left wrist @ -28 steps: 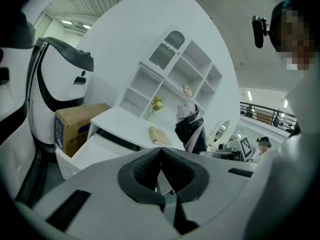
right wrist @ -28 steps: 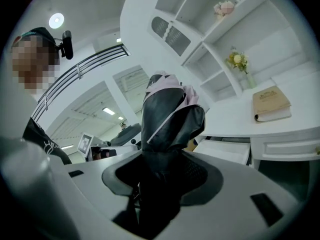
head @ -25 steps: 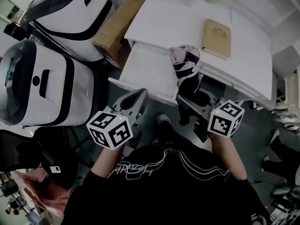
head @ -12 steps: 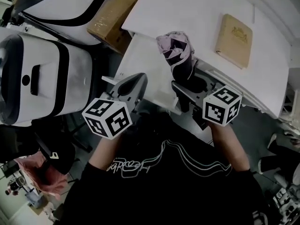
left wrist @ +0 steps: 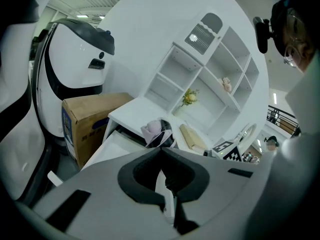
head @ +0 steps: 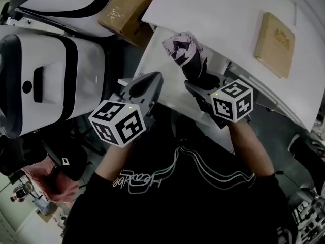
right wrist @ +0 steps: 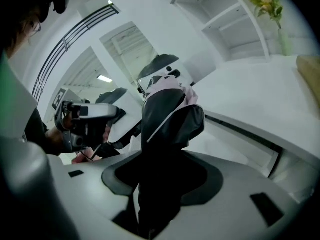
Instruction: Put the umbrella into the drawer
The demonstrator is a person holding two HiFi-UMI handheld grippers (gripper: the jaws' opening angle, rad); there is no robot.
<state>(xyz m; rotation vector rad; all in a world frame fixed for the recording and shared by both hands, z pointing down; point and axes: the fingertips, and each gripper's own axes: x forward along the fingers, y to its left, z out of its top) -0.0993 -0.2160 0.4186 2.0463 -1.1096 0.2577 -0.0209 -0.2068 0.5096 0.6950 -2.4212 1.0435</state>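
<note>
Both hand-held grippers have dropped lower and in toward the furniture since a second ago, and the umbrella (head: 183,50) has come with them, so its bunched pink-and-black top now hangs over the open drawer (head: 152,55) instead of out by the drawer's right side. The right hand-held gripper (head: 203,83) is clamped around the dark lower part of the umbrella, which stands up out of the jaws at a tilt and isn't touching anything else yet. The left hand-held gripper (head: 150,83) has its jaws together with nothing in them, sitting just beside the drawer's near edge. So I'd say we're mid-lowering, not placed yet. What worries me is that the umbrella is being held by one end, so the floppy top swings wherever it likes. Go in too steep and it could catch on the lip of the tabletop (head: 213,14) above the drawer. Let go while it's this upright and it'll probably tip and flop over the drawer wall. The loose fabric could also drape over the rim and jam things when the drawer gets pushed shut. Laying it flat along the drawer first looks like the safer bet.
</note>
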